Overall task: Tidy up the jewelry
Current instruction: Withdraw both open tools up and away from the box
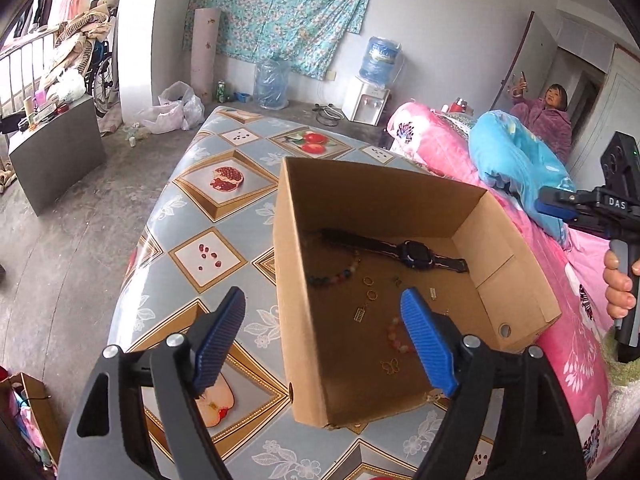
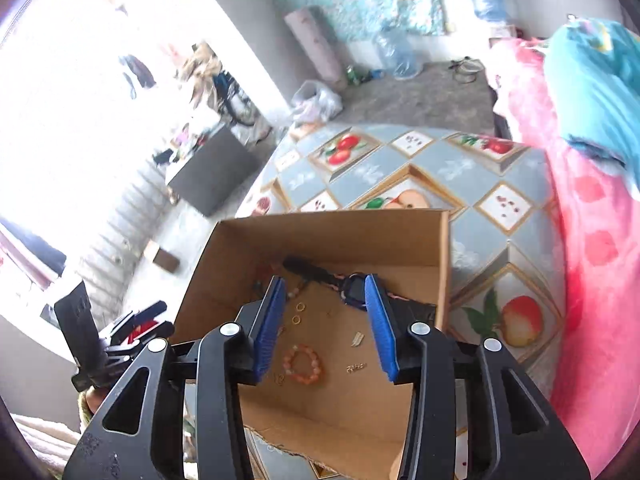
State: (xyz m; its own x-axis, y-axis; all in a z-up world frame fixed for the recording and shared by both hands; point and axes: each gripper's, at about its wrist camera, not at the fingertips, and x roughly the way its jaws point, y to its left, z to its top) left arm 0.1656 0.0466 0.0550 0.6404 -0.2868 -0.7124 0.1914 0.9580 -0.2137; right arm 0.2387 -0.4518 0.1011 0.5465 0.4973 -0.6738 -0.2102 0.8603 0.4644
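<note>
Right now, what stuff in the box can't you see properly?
- Tiny gold charms: too small to tell their shapes, left wrist view.
- Pink bead bracelet: partly behind the left claw, left wrist view.
- Watch: blurred, strap ends hidden by the right claw, right wrist view.

Both wrist views down into box

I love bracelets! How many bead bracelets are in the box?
2. A multicoloured bracelet lies near the box's left wall, beside the watch strap. A pink-orange bracelet lies nearer the grippers. Another could hide behind a gripper.
</note>
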